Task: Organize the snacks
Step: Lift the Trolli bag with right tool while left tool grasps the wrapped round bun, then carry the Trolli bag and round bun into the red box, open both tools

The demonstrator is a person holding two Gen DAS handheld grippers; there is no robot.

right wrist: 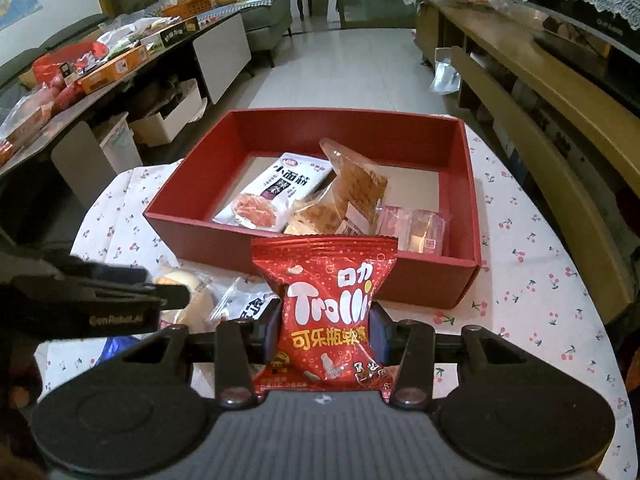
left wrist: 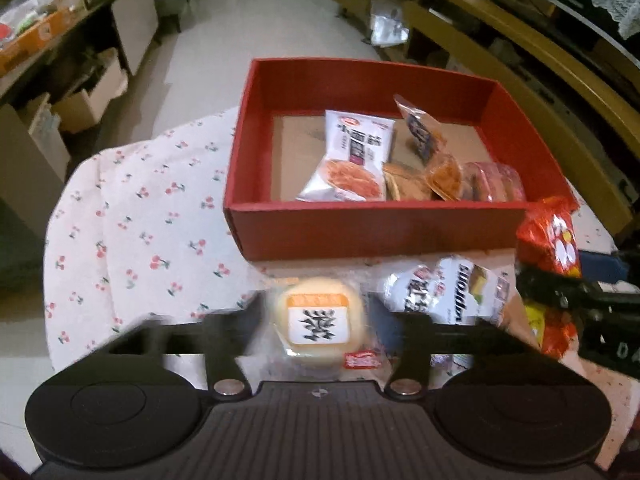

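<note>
A red box [left wrist: 360,232] [right wrist: 224,248] stands on the cherry-print cloth and holds a white noodle-snack packet [left wrist: 352,152] [right wrist: 276,192], a brown packet [right wrist: 356,188] and pink wrapped sweets [left wrist: 496,184]. In front of the box lies a round yellow cake [left wrist: 320,316] [right wrist: 180,280] in a clear wrapper. My left gripper [left wrist: 322,332] is open around the cake, with its pads apart from it. A white packet [left wrist: 448,296] [right wrist: 244,304] lies just right of the cake. My right gripper [right wrist: 326,328] is shut on a red Trolli packet [right wrist: 328,300] [left wrist: 548,240], held up near the box's front wall.
The tablecloth [right wrist: 532,280] covers a rounded table whose edge drops off at the left and right. A low dark table [right wrist: 120,72] crowded with boxes and packets stands at the left. A wooden shelf unit [right wrist: 560,92] runs along the right, and pale floor [right wrist: 340,64] lies beyond.
</note>
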